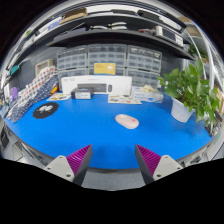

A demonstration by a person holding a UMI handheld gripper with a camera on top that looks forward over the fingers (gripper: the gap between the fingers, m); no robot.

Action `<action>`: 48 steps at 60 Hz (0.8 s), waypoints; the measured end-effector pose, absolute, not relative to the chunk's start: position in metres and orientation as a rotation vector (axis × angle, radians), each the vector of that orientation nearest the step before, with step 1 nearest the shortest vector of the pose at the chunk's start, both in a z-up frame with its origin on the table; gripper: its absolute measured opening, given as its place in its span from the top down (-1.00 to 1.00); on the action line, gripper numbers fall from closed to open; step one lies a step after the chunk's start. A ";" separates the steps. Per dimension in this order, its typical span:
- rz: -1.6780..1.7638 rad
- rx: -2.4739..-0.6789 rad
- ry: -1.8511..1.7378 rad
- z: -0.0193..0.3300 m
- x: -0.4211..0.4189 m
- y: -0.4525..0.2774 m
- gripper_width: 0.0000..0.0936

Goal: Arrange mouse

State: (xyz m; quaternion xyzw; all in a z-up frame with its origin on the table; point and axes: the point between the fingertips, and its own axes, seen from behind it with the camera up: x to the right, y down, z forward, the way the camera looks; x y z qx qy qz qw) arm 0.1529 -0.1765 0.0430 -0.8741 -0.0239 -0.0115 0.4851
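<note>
A pale pinkish-white mouse [127,121] lies on the blue table mat [90,130], beyond my fingers and a little to the right. A round black pad [45,111] lies on the mat far to the left. My gripper [113,160] is open and empty, its two fingers with magenta pads [80,157] spread wide above the mat's near edge. Nothing stands between them.
A white box [85,88] and a keyboard-like item [124,98] sit at the back of the mat. A green plant in a white pot [185,100] stands at the right. Shelves with bins line the wall behind. The mat's grey near edge [110,178] lies between my fingers.
</note>
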 end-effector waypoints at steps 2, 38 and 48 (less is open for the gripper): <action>-0.041 -2.129 -0.050 0.039 0.166 -0.166 -0.84; -0.010 -2.219 -0.007 -0.008 0.232 0.011 -0.57; 0.016 -2.237 -0.005 -0.011 0.231 0.038 -0.33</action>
